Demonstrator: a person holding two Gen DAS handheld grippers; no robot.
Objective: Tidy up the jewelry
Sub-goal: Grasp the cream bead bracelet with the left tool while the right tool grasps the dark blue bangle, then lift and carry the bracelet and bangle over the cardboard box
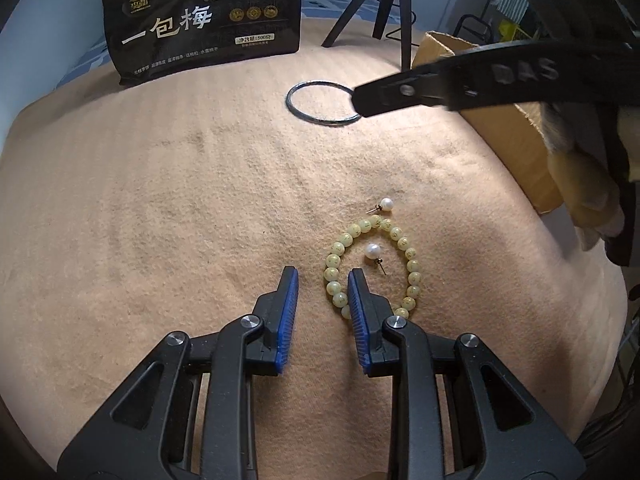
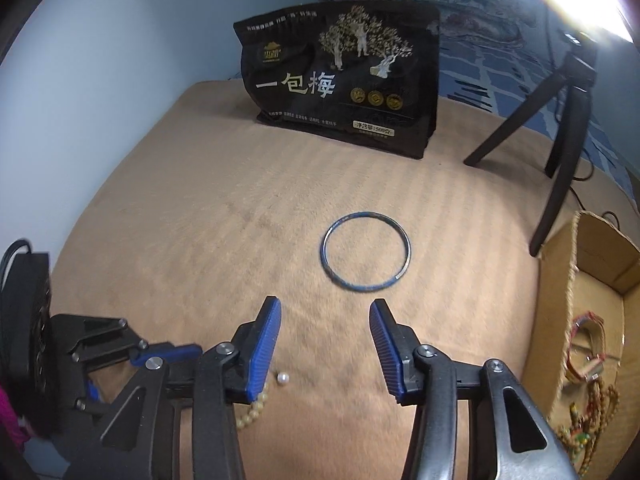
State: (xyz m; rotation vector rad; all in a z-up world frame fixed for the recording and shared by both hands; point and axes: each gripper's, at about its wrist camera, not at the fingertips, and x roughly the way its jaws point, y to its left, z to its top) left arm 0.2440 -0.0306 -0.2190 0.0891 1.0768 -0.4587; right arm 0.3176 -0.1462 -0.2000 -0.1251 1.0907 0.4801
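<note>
Item: jewelry laid out on a tan blanket (image 1: 160, 200). Bead bracelet (image 1: 372, 268), pale yellow, lies flat just ahead and to the right of the left gripper (image 1: 323, 276); that gripper's jaws stand narrowly apart and hold nothing, its right finger resting over the near-left arc of the beads, so the strand sits mostly outside the gap, not between the pads. Two pearl earrings: one (image 1: 374, 251) inside the bead loop, one (image 1: 385, 204) just beyond its far edge. Thin dark bangle (image 2: 366, 252) lies flat farther off, straight ahead of the right gripper (image 2: 325, 312), whose jaws are half open and empty. Cardboard box (image 2: 560, 280) at right already contains other pieces. Judgement: left gripper is nearer the beads and should shift right to straddle the strand; right gripper is nearer the bangle, needing a forward reach across its rim.
</note>
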